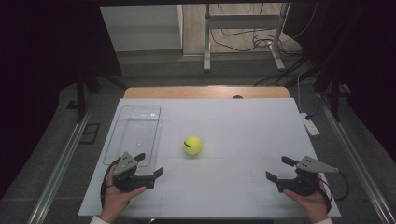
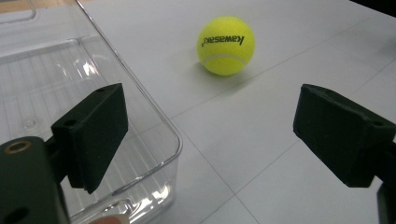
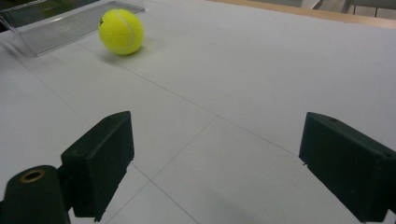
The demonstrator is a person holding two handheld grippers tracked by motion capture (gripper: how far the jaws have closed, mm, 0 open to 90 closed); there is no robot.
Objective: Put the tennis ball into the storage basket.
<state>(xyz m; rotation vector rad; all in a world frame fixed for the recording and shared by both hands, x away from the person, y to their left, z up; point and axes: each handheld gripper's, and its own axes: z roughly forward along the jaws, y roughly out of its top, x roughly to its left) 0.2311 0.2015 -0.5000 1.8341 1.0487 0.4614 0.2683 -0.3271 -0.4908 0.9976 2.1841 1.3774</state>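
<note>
A yellow tennis ball point(image 1: 193, 145) is seen resting on the white surface point(image 1: 243, 126), just right of a clear plastic tray point(image 1: 135, 133) and well apart from both grippers. The left gripper point(image 1: 150, 164) is held at the tray's near end, its fingers point(image 2: 91, 135) spread wide with nothing between them; one finger is seen over the tray's corner. The right gripper point(image 1: 279, 169) is held near the surface's right front edge, its fingers point(image 3: 100, 161) likewise spread wide and empty, pointed toward the ball.

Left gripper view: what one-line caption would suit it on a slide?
Open left tool faces a yellow Kawasaki tennis ball on the white table, beside a clear plastic tray.
</note>
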